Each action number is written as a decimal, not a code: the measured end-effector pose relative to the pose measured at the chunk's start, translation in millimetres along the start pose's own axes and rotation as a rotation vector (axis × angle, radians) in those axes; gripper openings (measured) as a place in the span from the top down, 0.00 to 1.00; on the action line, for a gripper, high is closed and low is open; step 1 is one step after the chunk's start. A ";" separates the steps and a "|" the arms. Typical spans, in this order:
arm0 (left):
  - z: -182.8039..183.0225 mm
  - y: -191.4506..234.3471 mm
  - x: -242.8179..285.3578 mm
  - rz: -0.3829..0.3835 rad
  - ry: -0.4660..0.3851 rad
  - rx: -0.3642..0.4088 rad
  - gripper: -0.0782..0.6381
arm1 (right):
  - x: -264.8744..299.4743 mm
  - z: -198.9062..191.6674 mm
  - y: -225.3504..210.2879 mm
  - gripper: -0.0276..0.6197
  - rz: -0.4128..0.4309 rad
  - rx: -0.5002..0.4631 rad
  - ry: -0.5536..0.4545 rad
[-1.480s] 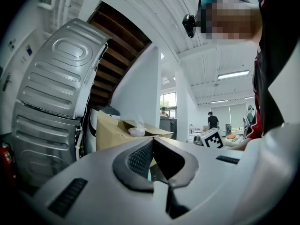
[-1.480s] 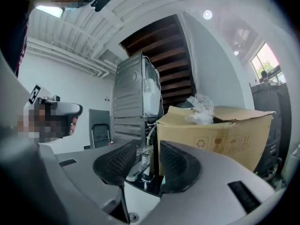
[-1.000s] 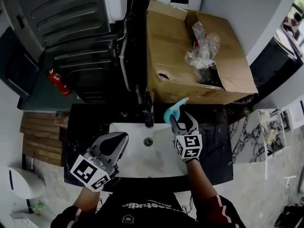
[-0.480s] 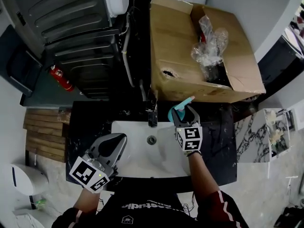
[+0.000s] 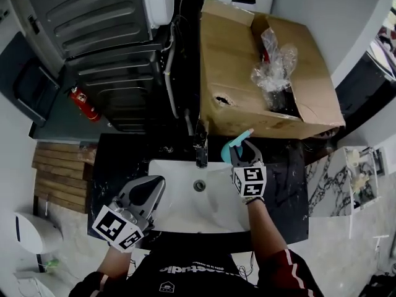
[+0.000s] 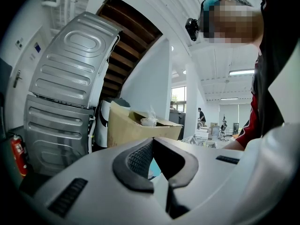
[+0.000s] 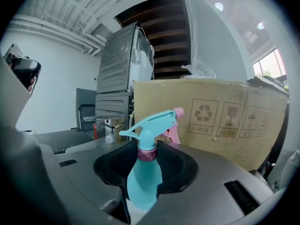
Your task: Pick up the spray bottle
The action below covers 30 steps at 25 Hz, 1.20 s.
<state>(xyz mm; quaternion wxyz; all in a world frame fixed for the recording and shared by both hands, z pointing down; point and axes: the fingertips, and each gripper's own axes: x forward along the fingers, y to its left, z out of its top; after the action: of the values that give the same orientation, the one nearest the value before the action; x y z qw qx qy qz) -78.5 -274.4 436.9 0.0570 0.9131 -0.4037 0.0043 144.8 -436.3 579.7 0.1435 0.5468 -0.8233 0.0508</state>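
A teal spray bottle (image 5: 232, 146) with a pink nozzle tip stands upright on the black counter, behind the white sink (image 5: 179, 198) and just in front of the cardboard box (image 5: 247, 73). My right gripper (image 5: 242, 147) reaches round it. In the right gripper view the bottle (image 7: 144, 175) fills the gap between the jaws. The jaws are closing, and the black pads (image 7: 174, 165) meet its purple collar and neck on both sides. My left gripper (image 5: 157, 183) hovers over the sink's front left, its tips together and holding nothing; the left gripper view shows the left gripper (image 6: 153, 140) the same way.
A dark faucet (image 5: 201, 148) stands at the sink's back edge, left of the bottle. The open box holds crumpled plastic wrap (image 5: 272, 67). A grey metal appliance (image 5: 105, 48) and a red fire extinguisher (image 5: 83, 104) are at the far left. Black counter (image 5: 281, 193) lies right of the sink.
The right gripper has edged forward round the spray bottle and its jaws have narrowed onto the neck. The left gripper has stayed over the sink.
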 end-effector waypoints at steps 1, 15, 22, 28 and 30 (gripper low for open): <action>1.1 -0.3 -1.3 0.001 -0.003 0.001 0.87 | -0.9 0.8 0.7 0.70 0.002 -0.003 0.001; 14.9 -16.4 -12.8 -0.019 -0.059 0.008 0.87 | -58.1 31.8 35.0 0.71 0.072 -0.029 -0.034; 25.8 -29.0 -15.9 -0.046 -0.095 0.014 0.87 | -119.0 69.2 74.4 0.71 0.140 -0.025 -0.034; 35.3 -35.7 -14.1 -0.056 -0.117 0.044 0.87 | -174.3 117.9 115.1 0.71 0.210 -0.062 -0.107; 40.1 -37.9 -14.2 -0.062 -0.126 0.060 0.87 | -191.1 128.8 128.2 0.71 0.232 -0.067 -0.131</action>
<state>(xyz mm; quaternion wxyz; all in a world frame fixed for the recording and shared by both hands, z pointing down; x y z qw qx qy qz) -61.6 -242.9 392.5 0.0040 0.9249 -0.3778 -0.0427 73.2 -247.1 410.5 0.1007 0.4449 -0.8899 0.0037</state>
